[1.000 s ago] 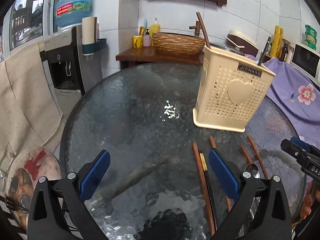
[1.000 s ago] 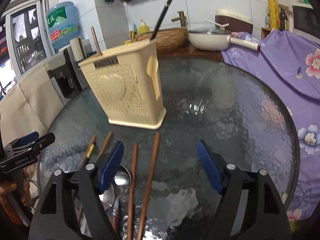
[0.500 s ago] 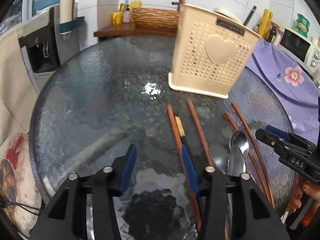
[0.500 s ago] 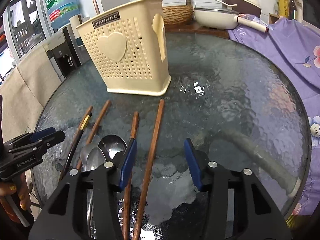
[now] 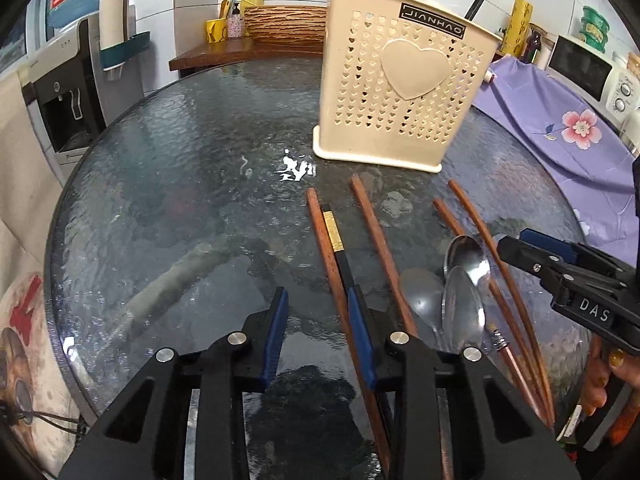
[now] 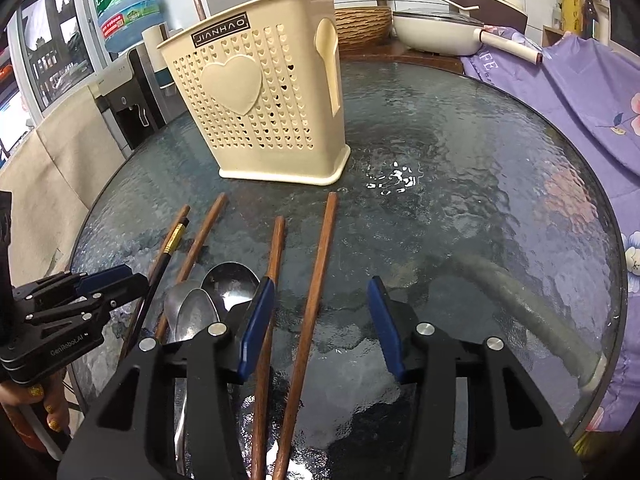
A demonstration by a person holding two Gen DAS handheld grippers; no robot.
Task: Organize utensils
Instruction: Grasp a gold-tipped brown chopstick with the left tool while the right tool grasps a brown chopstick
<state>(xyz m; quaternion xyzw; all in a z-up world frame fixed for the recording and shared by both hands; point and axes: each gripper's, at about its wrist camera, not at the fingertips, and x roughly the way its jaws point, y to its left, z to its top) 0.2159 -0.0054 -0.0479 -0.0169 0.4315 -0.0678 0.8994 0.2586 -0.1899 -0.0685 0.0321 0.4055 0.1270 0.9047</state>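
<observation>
Hovering low over the glass table (image 5: 168, 184), the left gripper (image 5: 320, 320) has just been narrowing its jaws; only bare glass lies between them, with the black chopstick (image 5: 338, 248) passing under its right pad. Two spoons (image 5: 464, 280) lie right of that, among brown chopsticks (image 6: 316, 276). Further right, the right gripper (image 6: 320, 312) stands half open astride one brown chopstick, not pressing it. Behind stands the cream holder (image 6: 272, 108).

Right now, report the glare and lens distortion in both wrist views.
Left wrist view: a white glare patch on the glass table beside the utensil holder; fisheye bends the table rim, corners dark. Right wrist view: similar glare, same bending, sharp focus.
</observation>
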